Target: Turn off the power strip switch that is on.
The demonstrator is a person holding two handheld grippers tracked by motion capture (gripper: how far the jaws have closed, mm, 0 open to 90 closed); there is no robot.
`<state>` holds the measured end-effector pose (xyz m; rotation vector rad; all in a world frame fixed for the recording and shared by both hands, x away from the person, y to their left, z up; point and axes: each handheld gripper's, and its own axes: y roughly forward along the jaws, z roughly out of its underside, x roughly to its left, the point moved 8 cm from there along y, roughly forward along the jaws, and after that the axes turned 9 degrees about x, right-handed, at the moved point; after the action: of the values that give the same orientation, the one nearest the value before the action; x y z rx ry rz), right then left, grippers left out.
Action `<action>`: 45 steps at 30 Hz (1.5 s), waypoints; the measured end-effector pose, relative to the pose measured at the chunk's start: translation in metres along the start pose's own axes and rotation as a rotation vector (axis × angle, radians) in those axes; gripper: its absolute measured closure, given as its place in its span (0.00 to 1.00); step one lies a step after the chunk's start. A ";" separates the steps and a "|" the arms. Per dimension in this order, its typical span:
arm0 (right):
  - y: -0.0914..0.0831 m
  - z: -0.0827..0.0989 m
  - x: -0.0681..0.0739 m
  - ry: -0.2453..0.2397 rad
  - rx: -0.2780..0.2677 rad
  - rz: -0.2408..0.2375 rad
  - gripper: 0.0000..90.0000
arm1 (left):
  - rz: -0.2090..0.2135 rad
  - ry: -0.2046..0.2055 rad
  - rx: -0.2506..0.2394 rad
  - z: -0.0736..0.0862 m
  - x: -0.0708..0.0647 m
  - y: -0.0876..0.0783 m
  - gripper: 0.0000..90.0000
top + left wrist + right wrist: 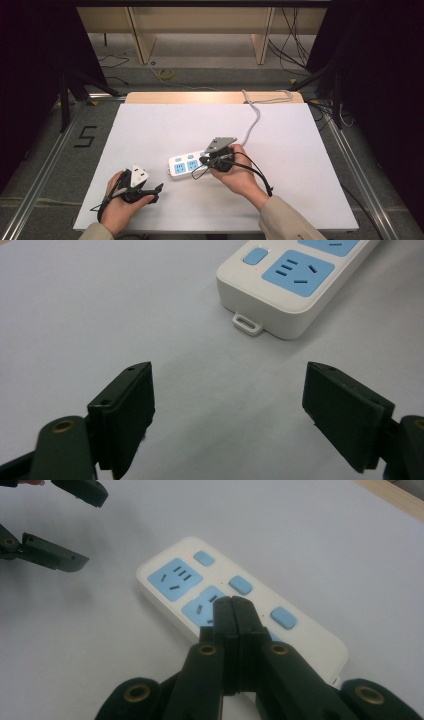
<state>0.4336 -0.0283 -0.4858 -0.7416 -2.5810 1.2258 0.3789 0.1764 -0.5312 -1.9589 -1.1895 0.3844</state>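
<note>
**Closed jaws over the power strip's switches**

We have a white plastic power strip with pale blue sockets and blue push-buttons (186, 165) lying flat near the middle of the white worktop (150, 125). We judge it rigid, light enough to slide under a push, and smooth-sided, so a grip across its narrow width, over the flat side walls, looks the safest hold; the small hanging tab at its end seems too slight to pull on. Its buttons should give under a light press, and the body may skate unless steadied.

In the high view its long axis runs from lower left to upper right, tab end toward our left gripper, and the grey cable (256, 117) leaves the far end toward the worktop's back edge.

Our right gripper (233, 601) has its jaws pressed together on nothing, tip poised over the second socket, beside the middle button (240, 584); whether it touches we cannot tell. Our left gripper (227, 400) sits near the tab end with jaws wide apart and empty.
</note>
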 end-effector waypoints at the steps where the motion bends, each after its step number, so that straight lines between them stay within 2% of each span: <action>1: 0.000 0.000 0.000 0.001 0.001 0.001 1.00 | 0.000 0.001 0.000 0.000 0.000 0.000 0.23; 23: 0.009 -0.009 -0.002 -0.001 0.015 -0.001 1.00 | 0.004 0.003 -0.001 -0.001 -0.001 0.000 0.23; 45: 0.018 -0.022 0.004 -0.014 0.032 -0.013 1.00 | 0.005 0.004 -0.001 -0.001 -0.001 0.000 0.23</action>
<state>0.4444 -0.0020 -0.4853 -0.7116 -2.5663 1.2698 0.3787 0.1749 -0.5309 -1.9628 -1.1830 0.3816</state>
